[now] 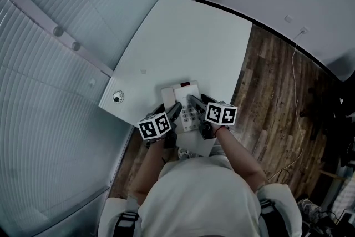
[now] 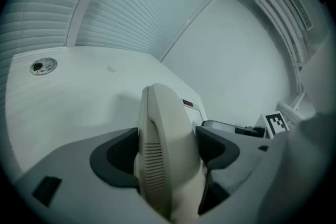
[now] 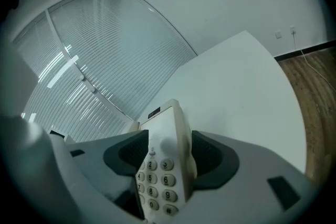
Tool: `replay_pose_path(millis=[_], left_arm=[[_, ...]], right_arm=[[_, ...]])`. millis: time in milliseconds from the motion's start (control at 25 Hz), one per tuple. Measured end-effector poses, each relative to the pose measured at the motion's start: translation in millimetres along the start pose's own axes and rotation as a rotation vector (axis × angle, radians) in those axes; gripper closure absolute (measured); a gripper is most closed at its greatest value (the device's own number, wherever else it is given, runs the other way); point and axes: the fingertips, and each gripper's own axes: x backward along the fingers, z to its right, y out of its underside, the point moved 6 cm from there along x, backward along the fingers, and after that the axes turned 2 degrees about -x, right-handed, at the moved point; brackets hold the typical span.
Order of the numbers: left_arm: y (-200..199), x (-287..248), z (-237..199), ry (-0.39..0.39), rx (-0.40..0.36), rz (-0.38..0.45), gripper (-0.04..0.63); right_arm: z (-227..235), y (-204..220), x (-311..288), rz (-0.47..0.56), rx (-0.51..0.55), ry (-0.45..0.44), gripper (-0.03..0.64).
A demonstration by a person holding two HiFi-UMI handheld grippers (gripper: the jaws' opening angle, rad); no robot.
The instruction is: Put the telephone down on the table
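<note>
Beige telephone (image 1: 178, 92) clenched by left gripper (image 2: 168, 149) and right gripper (image 3: 169, 155), desk (image 1: 188, 41) just beneath them; set-down and release probably remain.

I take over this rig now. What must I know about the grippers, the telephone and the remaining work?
Left gripper: shut on the handset side of the beige plastic desk telephone.
Right gripper: shut on its keypad side.
The telephone is over the near edge of the white table; whether it already rests there I cannot tell.
To do: set it flat, then open both grippers.
</note>
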Motion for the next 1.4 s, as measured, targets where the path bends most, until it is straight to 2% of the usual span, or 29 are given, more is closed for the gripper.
replay_pose_path(millis=[120,440,560,680,960,1400], left_arm=[[3,6,0,0.002,0.015,0.016,0.242],[5,25,-1,0.012,0.027,0.048,0.295],[7,33,0,0.012,0.008,0.057,0.339],[11,41,9,0.035,-0.005,0.062,0.423],[26,65,4,0.011,-0.029,0.062,0.512],[54,102,6,0.029,-0.048,0.027,0.545]], right_arm=[[-2,0,10,0.033,0.034,0.033,0.357],[-13,9,33,0.101,0.04,0.051,0.403],[-18,14,42,0.122,0.032,0.052,0.426],[-24,22,51,0.137,0.031,0.052,0.449],[-47,42,62,0.162,0.059,0.035,0.512],[-79,76,87,0.164,0.068,0.004,0.551]])
